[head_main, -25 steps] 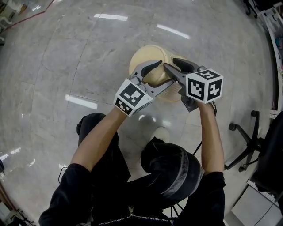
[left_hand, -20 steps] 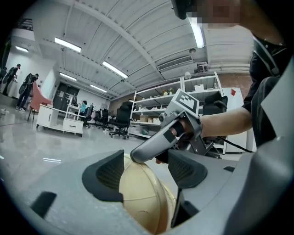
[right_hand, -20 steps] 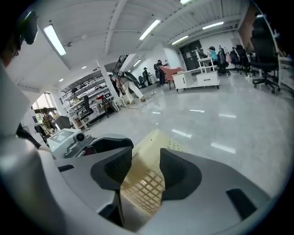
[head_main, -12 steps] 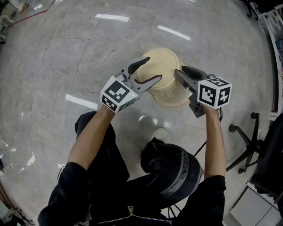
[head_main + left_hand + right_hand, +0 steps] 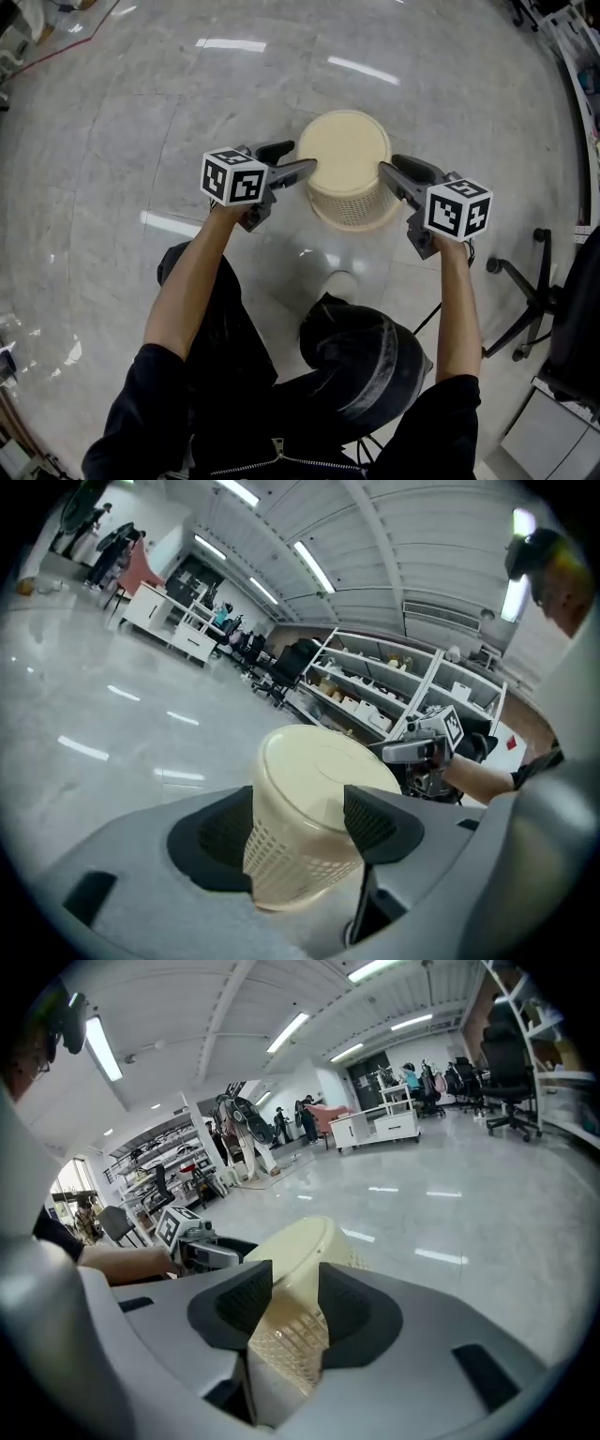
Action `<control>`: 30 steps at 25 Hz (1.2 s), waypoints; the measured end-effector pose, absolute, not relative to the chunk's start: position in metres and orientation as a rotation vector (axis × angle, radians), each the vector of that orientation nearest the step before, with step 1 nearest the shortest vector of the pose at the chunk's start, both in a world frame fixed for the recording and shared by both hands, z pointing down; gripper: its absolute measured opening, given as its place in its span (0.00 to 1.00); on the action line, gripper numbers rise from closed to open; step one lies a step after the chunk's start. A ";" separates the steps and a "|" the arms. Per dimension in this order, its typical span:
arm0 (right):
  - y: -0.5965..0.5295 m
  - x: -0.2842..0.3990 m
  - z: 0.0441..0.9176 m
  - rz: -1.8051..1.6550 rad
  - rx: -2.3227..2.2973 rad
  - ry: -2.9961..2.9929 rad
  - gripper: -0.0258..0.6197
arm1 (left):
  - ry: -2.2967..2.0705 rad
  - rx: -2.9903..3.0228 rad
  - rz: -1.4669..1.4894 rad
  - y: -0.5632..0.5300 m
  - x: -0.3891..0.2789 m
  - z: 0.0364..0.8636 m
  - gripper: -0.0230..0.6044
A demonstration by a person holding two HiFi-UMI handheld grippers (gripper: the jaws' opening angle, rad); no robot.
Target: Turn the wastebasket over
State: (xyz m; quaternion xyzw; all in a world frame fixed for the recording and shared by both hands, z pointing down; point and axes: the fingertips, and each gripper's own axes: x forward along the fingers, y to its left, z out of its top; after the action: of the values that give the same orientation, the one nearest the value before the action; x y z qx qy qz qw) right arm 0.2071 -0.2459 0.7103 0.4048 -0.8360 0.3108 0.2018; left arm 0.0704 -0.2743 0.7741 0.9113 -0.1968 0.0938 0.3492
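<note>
The cream wastebasket (image 5: 349, 178) stands upside down on the floor, its solid base facing up and its lattice wall flaring toward the rim below. My left gripper (image 5: 298, 159) is open at the basket's left side, tips close to the upper wall. My right gripper (image 5: 392, 171) is at its right side, also open; its jaws have just been closing a little, with nothing pinched between them. In the left gripper view the basket (image 5: 319, 771) shows just beyond the pads (image 5: 375, 822). In the right gripper view the lattice wall (image 5: 305, 1241) shows past the pads (image 5: 347, 1312).
Polished grey stone floor (image 5: 141, 122) lies all around the basket. An office chair (image 5: 534, 291) and a pale cabinet (image 5: 544, 431) stand at the right. The person's knees are just behind the basket. Shelving (image 5: 403, 691) and desks line the far walls.
The basket was tilted and gripped between both grippers; now it stands base up on the floor. Both grippers have let go, the left swinging left and rolling, the right drawing off to the right.
</note>
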 end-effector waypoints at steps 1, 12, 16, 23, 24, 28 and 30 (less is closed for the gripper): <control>-0.243 0.212 0.713 0.869 1.138 -2.326 0.28 | -0.486 2.363 0.244 -0.271 0.076 0.774 0.51; -0.212 0.245 0.770 0.805 1.294 -2.183 0.24 | -0.529 2.548 0.395 -0.254 0.110 0.779 0.50; -0.211 0.245 0.771 0.821 1.305 -2.181 0.24 | -0.537 2.542 0.393 -0.253 0.109 0.780 0.50; -0.212 0.245 0.770 0.795 1.307 -2.159 0.24 | -0.551 2.535 0.415 -0.254 0.111 0.780 0.50; -0.212 0.245 0.770 0.793 1.311 -2.158 0.24 | -0.553 2.535 0.417 -0.254 0.111 0.779 0.50; -0.212 0.245 0.770 0.779 1.327 -2.152 0.24 | -0.560 2.547 0.428 -0.254 0.110 0.778 0.50; -0.212 0.245 0.769 0.758 1.329 -2.152 0.24 | -0.571 2.587 0.448 -0.254 0.111 0.776 0.50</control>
State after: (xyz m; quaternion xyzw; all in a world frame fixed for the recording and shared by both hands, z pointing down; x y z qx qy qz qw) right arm 0.2450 -0.2117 0.7692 0.4876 -0.7896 0.2780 0.2477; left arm 0.1108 -0.2540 0.7764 0.9381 -0.2070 0.1623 0.2254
